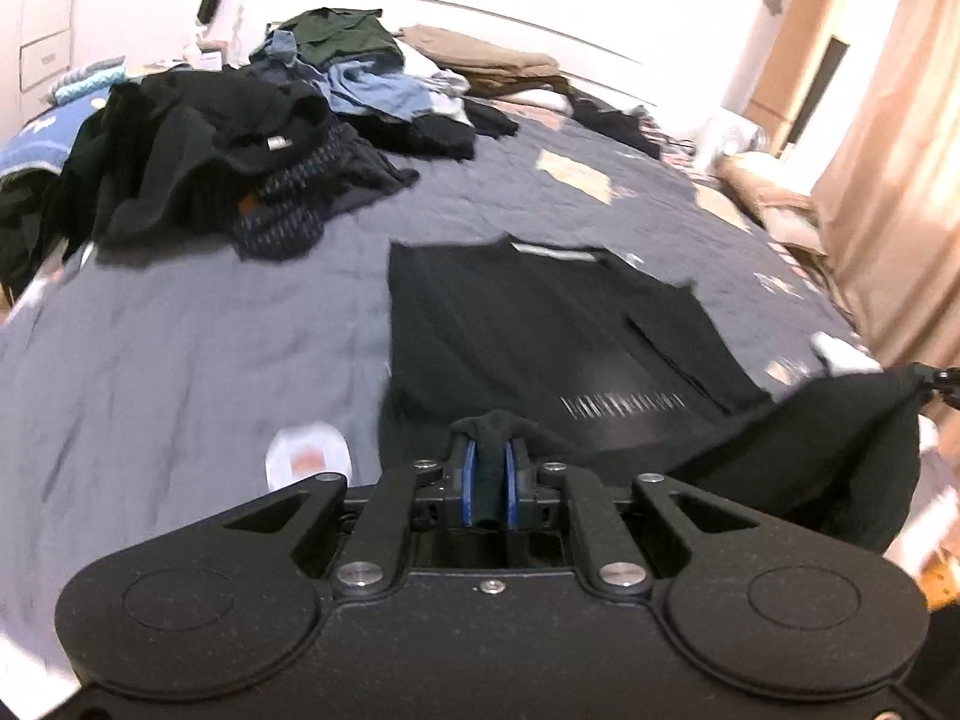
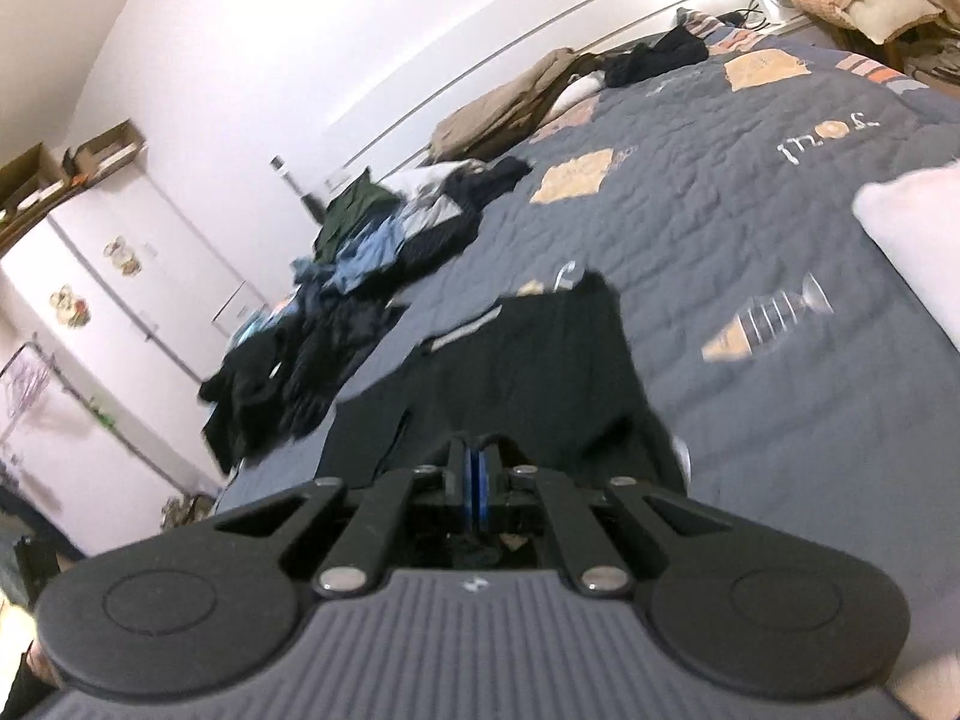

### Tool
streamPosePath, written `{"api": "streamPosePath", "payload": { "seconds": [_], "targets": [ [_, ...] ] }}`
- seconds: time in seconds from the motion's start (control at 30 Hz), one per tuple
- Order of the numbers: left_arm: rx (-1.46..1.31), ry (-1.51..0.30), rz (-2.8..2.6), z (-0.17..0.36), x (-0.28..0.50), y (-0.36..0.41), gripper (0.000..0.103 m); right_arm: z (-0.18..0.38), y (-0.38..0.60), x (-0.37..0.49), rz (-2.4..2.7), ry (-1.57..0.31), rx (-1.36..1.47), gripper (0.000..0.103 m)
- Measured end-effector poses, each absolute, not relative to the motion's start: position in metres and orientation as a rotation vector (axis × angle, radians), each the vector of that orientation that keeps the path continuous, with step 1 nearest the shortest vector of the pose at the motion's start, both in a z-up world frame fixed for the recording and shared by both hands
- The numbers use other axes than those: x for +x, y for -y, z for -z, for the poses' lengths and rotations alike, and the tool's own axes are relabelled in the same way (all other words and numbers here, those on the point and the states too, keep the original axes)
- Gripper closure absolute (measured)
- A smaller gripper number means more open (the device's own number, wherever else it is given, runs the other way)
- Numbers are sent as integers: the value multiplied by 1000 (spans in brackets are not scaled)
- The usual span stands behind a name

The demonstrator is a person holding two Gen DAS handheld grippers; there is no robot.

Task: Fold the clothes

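Left gripper (image 1: 487, 461) and right gripper (image 2: 474, 468) each pinch the black cotton T-shirt's (image 1: 540, 324) blurred hem above the grey quilted bed (image 1: 180, 330).

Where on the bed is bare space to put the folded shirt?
Bare quilt lies left of the black shirt, below the dark clothes heap. More lies right of the shirt, before the white pillow. The far side along the wall is crowded.

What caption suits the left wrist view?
Left claw shut on black shirt hem, lifting it above grey quilt.
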State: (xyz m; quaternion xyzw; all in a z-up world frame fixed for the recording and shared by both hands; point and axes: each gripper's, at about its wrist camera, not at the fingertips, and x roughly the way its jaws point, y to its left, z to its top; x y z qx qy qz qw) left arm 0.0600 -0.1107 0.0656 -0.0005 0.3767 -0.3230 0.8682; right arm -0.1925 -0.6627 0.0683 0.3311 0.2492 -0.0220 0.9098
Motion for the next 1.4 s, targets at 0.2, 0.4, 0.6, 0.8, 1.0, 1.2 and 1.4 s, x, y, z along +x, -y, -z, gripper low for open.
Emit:
{"api": "streamPosePath", "payload": {
  "seconds": [0.2, 0.4, 0.6, 0.8, 1.0, 1.2, 1.4],
  "targets": [
    [50, -779, 630, -58, 151, 163, 93, -50, 706, -91, 103, -544, 688, 101],
    [93, -796, 599, -33, 235, 210, 93, -9, 743, 8, 163, -610, 699, 101],
    [121, -782, 564, -18, 299, 244, 93, 7, 767, 81, 196, -619, 676, 101],
    [102, -776, 540, 2, 348, 266, 93, 20, 782, 136, 220, -625, 632, 101],
    [66, -766, 529, 37, 374, 280, 93, 60, 783, 165, 261, -629, 615, 100],
    [-24, -719, 454, 36, 385, 269, 78, 72, 793, 172, 291, -639, 680, 98],
    [-48, -665, 513, 8, 342, 251, 66, 51, 783, 152, 356, -681, 569, 72]
  ]
}}
